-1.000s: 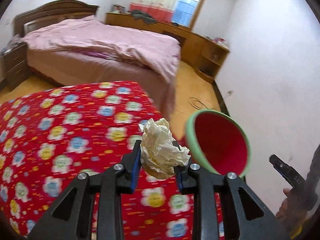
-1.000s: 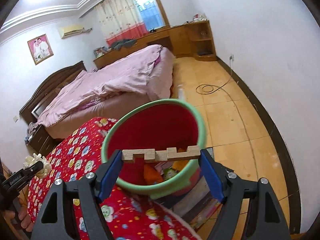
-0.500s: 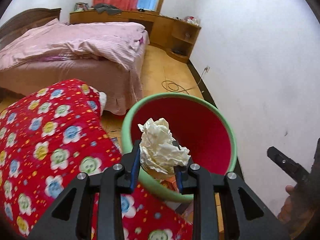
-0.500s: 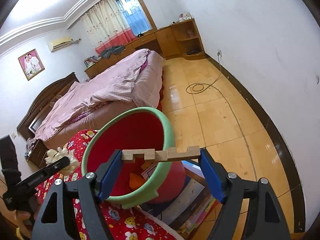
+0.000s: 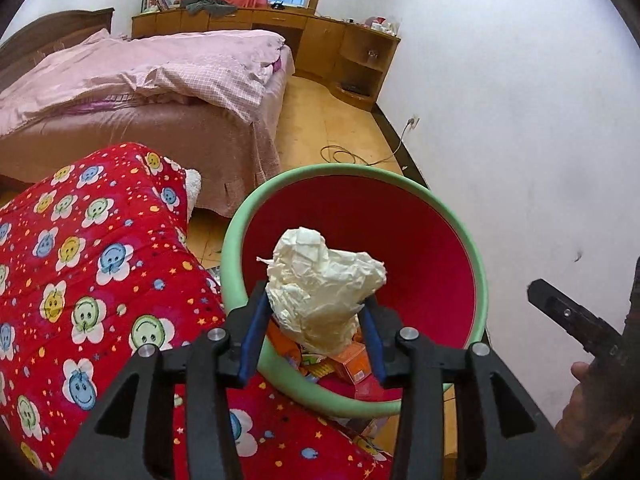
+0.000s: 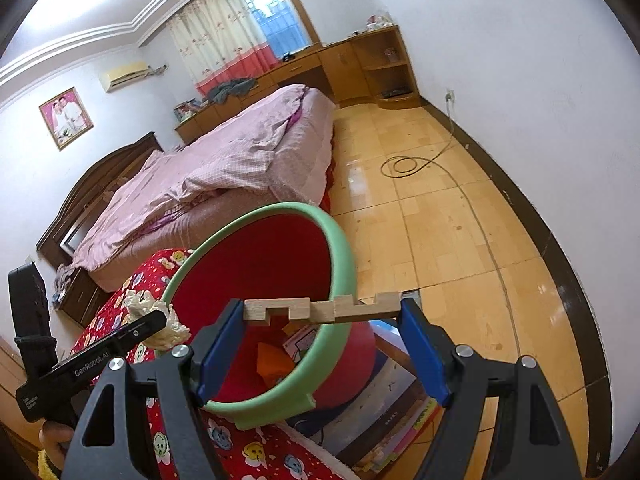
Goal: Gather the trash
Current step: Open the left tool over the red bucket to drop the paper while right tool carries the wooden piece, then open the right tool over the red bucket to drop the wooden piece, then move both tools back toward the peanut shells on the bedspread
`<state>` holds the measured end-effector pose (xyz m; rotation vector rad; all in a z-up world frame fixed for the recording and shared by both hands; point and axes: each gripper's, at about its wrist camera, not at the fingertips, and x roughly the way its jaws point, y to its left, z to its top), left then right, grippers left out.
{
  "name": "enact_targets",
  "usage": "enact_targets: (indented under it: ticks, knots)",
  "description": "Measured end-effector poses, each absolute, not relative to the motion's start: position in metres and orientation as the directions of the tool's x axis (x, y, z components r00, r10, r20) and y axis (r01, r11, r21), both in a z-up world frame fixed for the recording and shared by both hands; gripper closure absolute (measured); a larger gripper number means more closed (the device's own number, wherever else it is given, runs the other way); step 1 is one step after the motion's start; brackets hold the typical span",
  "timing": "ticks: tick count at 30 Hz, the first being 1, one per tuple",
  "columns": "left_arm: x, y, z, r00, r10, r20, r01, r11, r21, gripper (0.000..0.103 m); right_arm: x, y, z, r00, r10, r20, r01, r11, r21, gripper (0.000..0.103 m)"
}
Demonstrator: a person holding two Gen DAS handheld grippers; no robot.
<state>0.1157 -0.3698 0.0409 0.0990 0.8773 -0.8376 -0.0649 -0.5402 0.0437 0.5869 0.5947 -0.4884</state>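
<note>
both hands are loaded and at the bin. the left gripper (image 5: 316, 320) pinches a crumpled paper wad (image 5: 320, 300) over the green rim of the red bin (image 5: 440, 264), which stands off the corner of the red flowered quilt (image 5: 80, 280). the right gripper (image 6: 320, 334) clamps a notched wooden piece (image 6: 320, 310) over the same rim. boxes and wrappers, i think, already lie inside; both drops remain.

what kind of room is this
A bedroom in a home, most likely: a bed with a pink quilt and wooden headboard, a curtained window, and a framed portrait on the wall.
</note>
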Motion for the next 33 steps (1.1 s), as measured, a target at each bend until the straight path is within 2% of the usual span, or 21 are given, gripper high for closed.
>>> enact_targets:
  ticks: [5, 21, 25, 33]
  knots:
    - [0.117, -0.363, 0.041, 0.370, -0.609, -0.701, 0.666, 0.700, -0.256, 0.047, -0.044, -0.539, 0.045, 0.738, -0.224, -0.637, 0.539, 0.763, 0.357, 0.024]
    - [0.119, -0.309, 0.043, 0.443, -0.535, -0.720, 0.550, 0.796, -0.253, 0.047, 0.015, -0.525, 0.030, 0.722, -0.133, -0.679, 0.459, 0.827, 0.325, 0.024]
    - [0.120, -0.293, 0.043, 0.454, -0.511, -0.730, 0.507, 0.822, -0.260, 0.047, 0.022, -0.521, 0.027, 0.710, -0.127, -0.693, 0.458, 0.831, 0.317, 0.009]
    - [0.108, -0.244, 0.054, 0.502, -0.465, -0.729, 0.421, 0.868, -0.263, 0.047, 0.014, -0.500, 0.041, 0.716, -0.129, -0.686, 0.444, 0.842, 0.306, 0.008]
